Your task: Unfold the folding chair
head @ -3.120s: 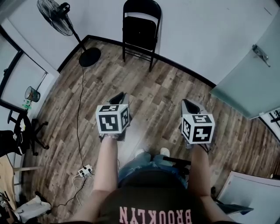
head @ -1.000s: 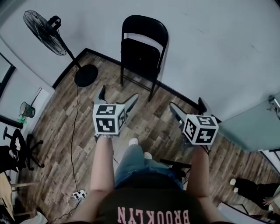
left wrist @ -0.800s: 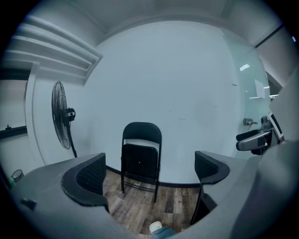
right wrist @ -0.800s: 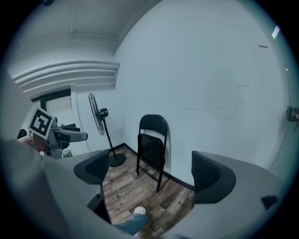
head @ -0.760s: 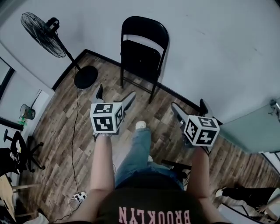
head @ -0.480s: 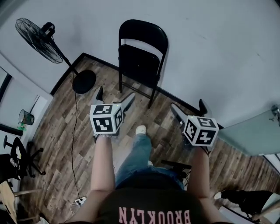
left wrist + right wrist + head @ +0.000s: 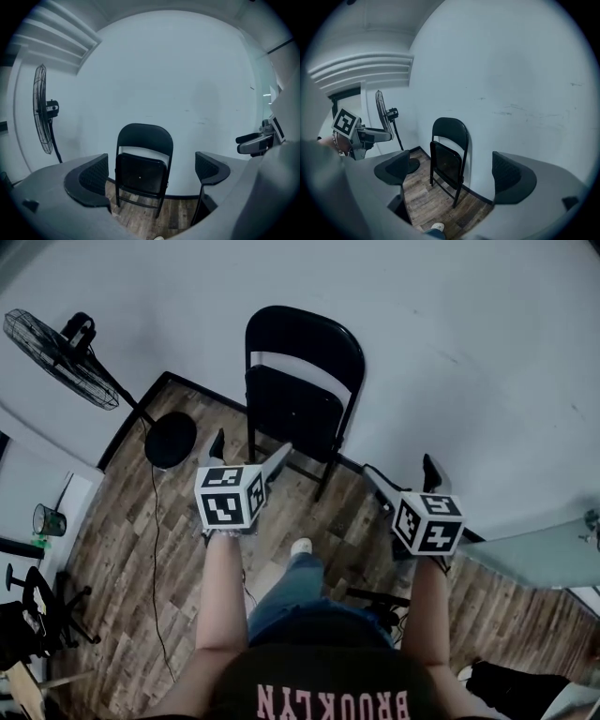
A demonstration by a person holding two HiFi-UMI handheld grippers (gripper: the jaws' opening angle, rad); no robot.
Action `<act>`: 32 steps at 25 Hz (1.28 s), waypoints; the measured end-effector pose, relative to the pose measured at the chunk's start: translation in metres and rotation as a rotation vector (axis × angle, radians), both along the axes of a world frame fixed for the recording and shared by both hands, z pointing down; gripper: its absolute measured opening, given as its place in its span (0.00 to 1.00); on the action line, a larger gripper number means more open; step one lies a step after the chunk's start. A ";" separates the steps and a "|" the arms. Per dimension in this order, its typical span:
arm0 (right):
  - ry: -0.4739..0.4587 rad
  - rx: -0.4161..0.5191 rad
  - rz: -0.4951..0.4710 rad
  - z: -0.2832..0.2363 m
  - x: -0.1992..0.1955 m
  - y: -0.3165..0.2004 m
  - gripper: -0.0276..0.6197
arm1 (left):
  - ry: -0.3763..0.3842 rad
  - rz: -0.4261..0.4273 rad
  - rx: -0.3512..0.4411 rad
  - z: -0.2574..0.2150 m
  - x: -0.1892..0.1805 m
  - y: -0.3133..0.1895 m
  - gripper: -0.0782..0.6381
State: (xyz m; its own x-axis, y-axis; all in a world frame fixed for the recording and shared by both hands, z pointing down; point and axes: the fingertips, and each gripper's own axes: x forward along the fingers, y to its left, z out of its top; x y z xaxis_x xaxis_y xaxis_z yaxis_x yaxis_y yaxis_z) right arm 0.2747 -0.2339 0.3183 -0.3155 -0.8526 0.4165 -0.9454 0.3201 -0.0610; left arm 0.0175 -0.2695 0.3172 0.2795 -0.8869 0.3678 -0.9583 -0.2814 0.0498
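L gripper (image 7: 249,448) & R gripper (image 7: 398,470) both wide, empty; approach step. Folding chair (image 7: 295,399) ahead, folded: next, prob. grip seat front.

Dim, flat, cool grey light in all views, desaturated, no glare or hotspots. Head view: strong barrel distortion, the skirting (image 7: 202,390) bows, edges soft. Both gripper views: fisheye circle, black vignette in the corners, foreground near the lens blurred from 4 to 8 o'clock. The folding chair (image 7: 449,159) is crushed to near-black, with a faint soft shadow on the wall (image 7: 511,70) at its 3 o'clock.
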 end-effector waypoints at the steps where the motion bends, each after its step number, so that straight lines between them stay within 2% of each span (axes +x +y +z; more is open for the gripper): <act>1: -0.001 -0.004 0.002 0.000 -0.003 -0.016 0.89 | 0.005 -0.001 -0.003 0.001 -0.003 -0.017 0.90; 8: 0.000 -0.020 0.035 -0.002 -0.020 -0.124 0.89 | 0.030 0.023 -0.052 0.015 -0.019 -0.127 0.90; 14: 0.015 -0.034 0.035 0.003 -0.039 -0.184 0.89 | 0.047 0.047 -0.080 0.026 -0.029 -0.190 0.90; 19: 0.018 -0.029 0.025 0.009 -0.045 -0.214 0.88 | 0.058 0.072 -0.123 0.044 -0.028 -0.212 0.90; 23: 0.025 -0.023 -0.019 0.017 -0.049 -0.244 0.85 | 0.070 0.080 -0.157 0.060 -0.023 -0.231 0.90; 32: 0.051 -0.077 -0.120 0.059 -0.039 -0.308 0.77 | 0.142 0.036 -0.261 0.113 0.010 -0.263 0.90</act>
State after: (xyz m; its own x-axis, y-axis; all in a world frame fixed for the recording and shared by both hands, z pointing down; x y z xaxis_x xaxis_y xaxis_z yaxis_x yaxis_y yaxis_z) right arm 0.2355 -0.5423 0.3770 -0.3897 -0.7749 0.4977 -0.9033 0.4269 -0.0426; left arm 0.0271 -0.5327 0.4302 0.3742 -0.7561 0.5370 -0.9261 -0.2752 0.2580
